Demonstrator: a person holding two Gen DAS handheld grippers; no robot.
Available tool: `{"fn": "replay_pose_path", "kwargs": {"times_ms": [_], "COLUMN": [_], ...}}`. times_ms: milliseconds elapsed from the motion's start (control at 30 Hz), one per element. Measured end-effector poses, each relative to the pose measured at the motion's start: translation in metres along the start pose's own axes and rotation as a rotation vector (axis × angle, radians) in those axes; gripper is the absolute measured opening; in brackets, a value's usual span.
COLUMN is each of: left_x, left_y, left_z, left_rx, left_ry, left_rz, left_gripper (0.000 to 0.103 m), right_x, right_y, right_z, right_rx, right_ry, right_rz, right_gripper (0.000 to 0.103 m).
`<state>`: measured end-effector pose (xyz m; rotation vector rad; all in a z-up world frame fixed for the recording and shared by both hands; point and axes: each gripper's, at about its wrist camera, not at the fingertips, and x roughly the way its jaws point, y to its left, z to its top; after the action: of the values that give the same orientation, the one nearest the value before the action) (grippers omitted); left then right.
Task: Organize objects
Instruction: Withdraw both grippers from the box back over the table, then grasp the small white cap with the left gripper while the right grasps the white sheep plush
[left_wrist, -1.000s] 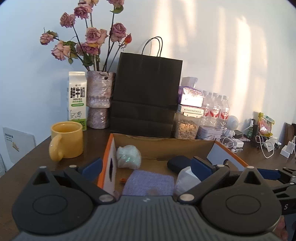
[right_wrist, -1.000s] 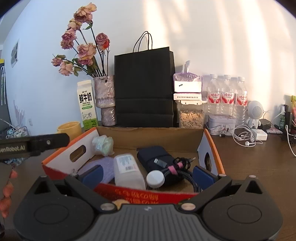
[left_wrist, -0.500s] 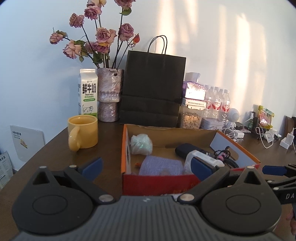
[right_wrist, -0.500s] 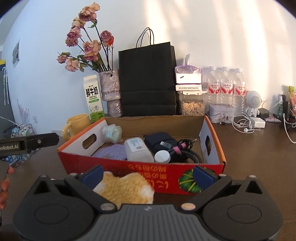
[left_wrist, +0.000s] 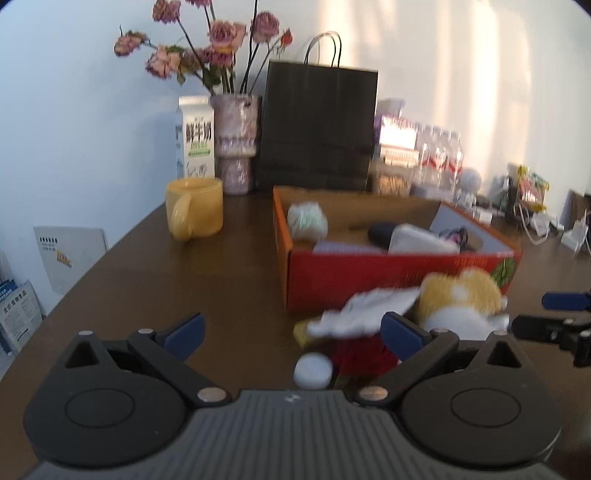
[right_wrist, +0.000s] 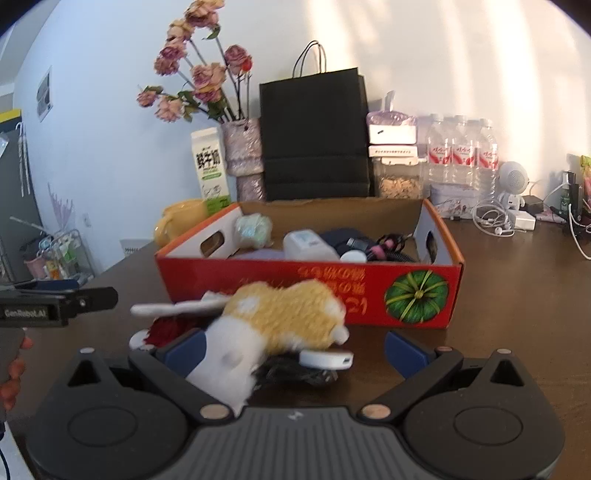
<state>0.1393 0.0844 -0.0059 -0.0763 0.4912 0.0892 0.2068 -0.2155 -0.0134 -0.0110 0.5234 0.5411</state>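
An orange-red cardboard box (right_wrist: 369, 295) (left_wrist: 369, 273) on the brown table holds a green-white bundle (right_wrist: 253, 230), a white bottle (right_wrist: 308, 245), a dark pouch and cables. In front of it lies a yellow-and-white plush toy (right_wrist: 280, 325) (left_wrist: 460, 302) over a red fuzzy item (right_wrist: 166, 328) and a small white device (right_wrist: 325, 359). My right gripper (right_wrist: 295, 350) is open with the plush between its fingers. My left gripper (left_wrist: 291, 332) is open and empty, left of the pile.
A yellow mug (left_wrist: 194, 208), milk carton (left_wrist: 195, 136), flower vase (left_wrist: 234, 144) and black paper bag (left_wrist: 317, 125) stand behind the box. Water bottles (right_wrist: 461, 155), a jar and chargers with cables (right_wrist: 498, 221) crowd the back right.
Both grippers have pulled back from the box toward the table's front. The plush pile has come into view in front of the box. Both stay open.
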Motion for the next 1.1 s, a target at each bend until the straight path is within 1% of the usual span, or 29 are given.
{"fn": "replay_pose_path", "kwargs": {"times_ms": [233, 333, 467, 600, 667, 733, 800, 967, 1067, 1100], "left_x": [0.005, 0.015, 0.031, 0.045, 0.050, 0.053, 0.056, 0.057, 0.057, 0.057], "left_y": [0.005, 0.003, -0.002, -0.008, -0.010, -0.010, -0.010, -0.007, -0.003, -0.002], "left_z": [-0.017, -0.020, -0.023, -0.022, -0.021, -0.020, -0.019, -0.019, -0.018, -0.018], "left_rx": [0.031, 0.037, 0.069, 0.102, 0.111, 0.114, 0.112, 0.107, 0.109, 0.108], "left_ry": [0.069, 0.099, 0.131, 0.147, 0.151, 0.157, 0.165, 0.165, 0.163, 0.162], "left_rz": [-0.006, -0.011, 0.007, 0.015, 0.011, 0.003, -0.008, -0.032, -0.031, -0.034], "left_gripper": [0.103, 0.103, 0.103, 0.102, 0.097, 0.088, 0.081, 0.077, 0.071, 0.068], "right_x": [-0.005, -0.005, -0.005, -0.006, -0.006, -0.005, -0.005, -0.002, 0.001, 0.001], "right_y": [0.012, 0.012, 0.012, 0.011, 0.010, 0.009, 0.009, 0.008, 0.007, 0.007], "right_z": [-0.009, -0.011, -0.014, -0.015, -0.016, -0.016, -0.016, -0.016, -0.017, -0.018], "right_rx": [-0.021, -0.017, -0.013, -0.008, -0.007, -0.005, -0.005, -0.002, -0.003, -0.004], "right_ry": [0.026, 0.031, 0.040, 0.043, 0.046, 0.049, 0.052, 0.059, 0.066, 0.068], "right_rz": [0.003, 0.002, 0.000, -0.008, -0.012, -0.014, -0.015, -0.019, -0.020, -0.020], "right_gripper": [0.103, 0.103, 0.103, 0.103, 0.103, 0.103, 0.103, 0.103, 0.103, 0.103]}}
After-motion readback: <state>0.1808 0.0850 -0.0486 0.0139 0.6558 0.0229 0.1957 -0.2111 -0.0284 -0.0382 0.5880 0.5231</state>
